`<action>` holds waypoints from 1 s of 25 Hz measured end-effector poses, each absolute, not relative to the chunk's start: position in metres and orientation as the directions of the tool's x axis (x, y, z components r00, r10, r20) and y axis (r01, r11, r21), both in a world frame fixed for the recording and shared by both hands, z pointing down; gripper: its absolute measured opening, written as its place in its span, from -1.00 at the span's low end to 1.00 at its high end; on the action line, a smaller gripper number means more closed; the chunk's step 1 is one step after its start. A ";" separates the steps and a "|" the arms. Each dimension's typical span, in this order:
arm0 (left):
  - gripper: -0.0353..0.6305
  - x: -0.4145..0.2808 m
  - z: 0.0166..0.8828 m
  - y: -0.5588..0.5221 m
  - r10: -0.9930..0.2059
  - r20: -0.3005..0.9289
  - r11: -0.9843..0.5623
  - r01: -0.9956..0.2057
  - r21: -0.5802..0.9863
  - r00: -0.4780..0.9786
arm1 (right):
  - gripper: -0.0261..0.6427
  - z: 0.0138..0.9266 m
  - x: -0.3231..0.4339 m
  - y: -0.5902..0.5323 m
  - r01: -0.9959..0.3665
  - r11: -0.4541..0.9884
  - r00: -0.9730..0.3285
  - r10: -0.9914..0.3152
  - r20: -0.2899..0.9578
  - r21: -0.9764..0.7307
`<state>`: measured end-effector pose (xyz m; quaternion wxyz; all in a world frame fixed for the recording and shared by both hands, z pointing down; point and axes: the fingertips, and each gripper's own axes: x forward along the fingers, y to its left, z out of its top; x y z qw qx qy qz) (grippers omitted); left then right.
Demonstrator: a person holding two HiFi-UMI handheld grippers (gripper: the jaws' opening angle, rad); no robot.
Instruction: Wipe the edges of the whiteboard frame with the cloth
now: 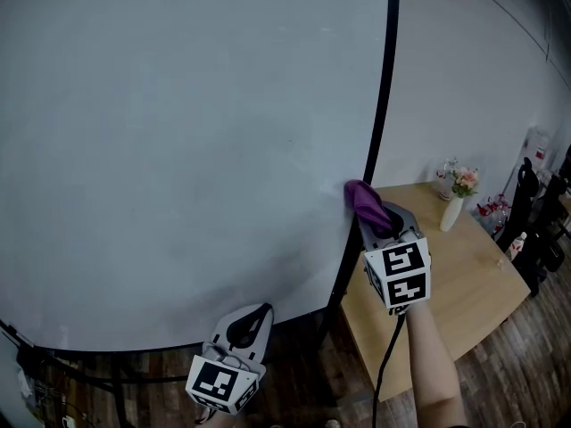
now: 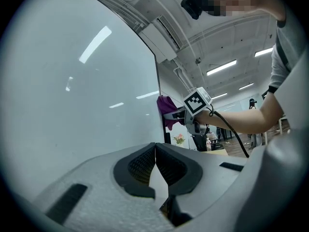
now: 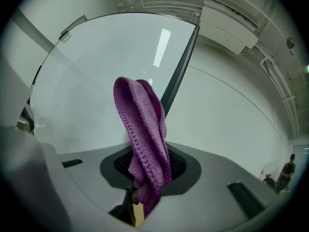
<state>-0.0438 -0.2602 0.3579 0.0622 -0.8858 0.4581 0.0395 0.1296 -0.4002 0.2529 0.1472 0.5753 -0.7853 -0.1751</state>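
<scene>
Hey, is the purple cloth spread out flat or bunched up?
Bunched up. The purple cloth stands as a narrow folded wad clamped in the fingers of the right gripper, its tip by the whiteboard frame.

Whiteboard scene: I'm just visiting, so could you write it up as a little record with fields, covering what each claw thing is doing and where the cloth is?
Board: whiteboard, blank, with a dark frame
Cloth: purple cloth, up at the frame's right edge
Right hand: right gripper, shut on the cloth
Left hand: left gripper, jaws together with nothing in them, held low near the board's bottom edge
Nearby: wooden table with a vase of flowers
</scene>
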 end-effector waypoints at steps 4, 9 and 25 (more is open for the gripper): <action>-0.84 -0.043 0.363 -0.261 -0.801 -0.119 -0.583 -0.809 -0.069 0.587 | -0.64 0.270 0.133 -0.403 -0.860 0.273 -0.277 -0.959 0.055 0.432; -0.84 -0.045 0.368 -0.261 -0.793 -0.107 -0.597 -0.800 -0.062 0.600 | -0.64 0.290 0.133 -0.404 -0.866 0.270 -0.256 -0.962 0.091 0.422; -0.84 -0.051 0.388 -0.260 -0.784 -0.067 -0.615 -0.787 -0.042 0.617 | -0.64 0.314 0.130 -0.399 -0.874 0.167 -0.157 -0.986 0.060 0.456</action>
